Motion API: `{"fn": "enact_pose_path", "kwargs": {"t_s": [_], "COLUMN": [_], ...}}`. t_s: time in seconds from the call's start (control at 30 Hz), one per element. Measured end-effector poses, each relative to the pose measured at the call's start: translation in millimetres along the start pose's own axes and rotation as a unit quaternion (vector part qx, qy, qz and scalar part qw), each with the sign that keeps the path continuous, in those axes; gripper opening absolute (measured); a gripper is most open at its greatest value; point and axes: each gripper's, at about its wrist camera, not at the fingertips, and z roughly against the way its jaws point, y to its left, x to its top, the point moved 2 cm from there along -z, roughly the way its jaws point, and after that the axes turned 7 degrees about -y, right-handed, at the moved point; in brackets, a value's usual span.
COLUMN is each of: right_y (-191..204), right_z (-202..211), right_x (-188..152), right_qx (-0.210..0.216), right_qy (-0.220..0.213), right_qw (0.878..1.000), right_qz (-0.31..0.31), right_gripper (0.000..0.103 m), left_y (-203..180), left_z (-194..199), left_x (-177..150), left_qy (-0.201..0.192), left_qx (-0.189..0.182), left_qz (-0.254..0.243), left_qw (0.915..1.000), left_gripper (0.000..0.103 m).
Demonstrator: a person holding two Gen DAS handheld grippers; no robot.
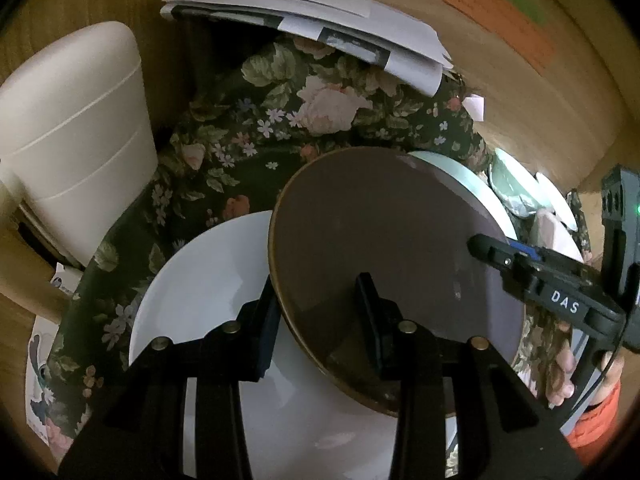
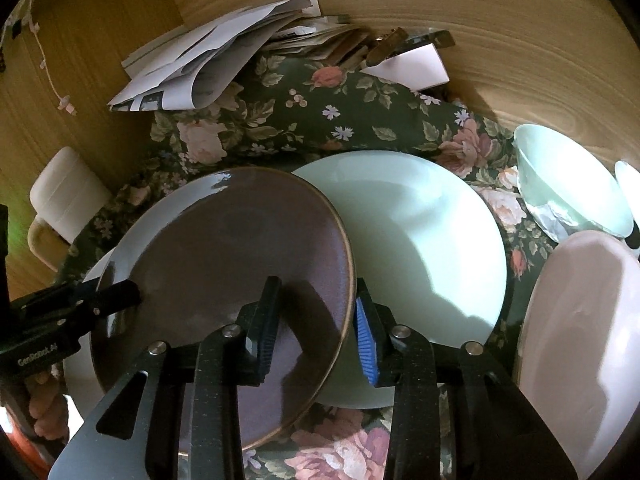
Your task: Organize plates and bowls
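Observation:
A brown plate (image 1: pixel 380 240) (image 2: pixel 224 248) hangs tilted between both grippers, held by opposite rims. My left gripper (image 1: pixel 316 288) is shut on its near-left rim, one finger on the plate's face and the other outside the edge. My right gripper (image 2: pixel 318 284) is shut on the opposite rim, its blue pad outside the edge; the left wrist view shows the right gripper (image 1: pixel 492 252) at the plate's right side. Under the brown plate lie a white plate (image 1: pixel 200 280) and a pale green plate (image 2: pixel 424 240) (image 1: pixel 452 172).
A floral cloth (image 1: pixel 280 128) (image 2: pixel 320 120) covers the wooden table. A pale green bowl (image 2: pixel 568 184) and a pinkish-white dish (image 2: pixel 580 320) sit at the right. A white mug (image 1: pixel 76 132) (image 2: pixel 64 196) stands at the left, with a pile of papers (image 1: pixel 312 20) (image 2: pixel 208 60) behind.

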Motion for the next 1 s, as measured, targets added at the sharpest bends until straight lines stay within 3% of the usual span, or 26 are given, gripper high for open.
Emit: {"fn": "enact_pose_path", "kwargs": {"t_s": [1.0], "right_y": [-3.2], "right_z": [83.2], "right_x": [-22.6], "right_qx": [-0.024], "right_qy": [-0.07], "right_qw": [0.997], "right_qz": [0.004], "right_gripper": [0.031], "left_y": [-42.4], "left_z": [51.8], "left_x": [-16.2], "left_qy": [-0.038], "left_qx": [-0.023], "left_qz": [-0.031], "left_qw": [0.9985], "left_gripper": [0.037]}}
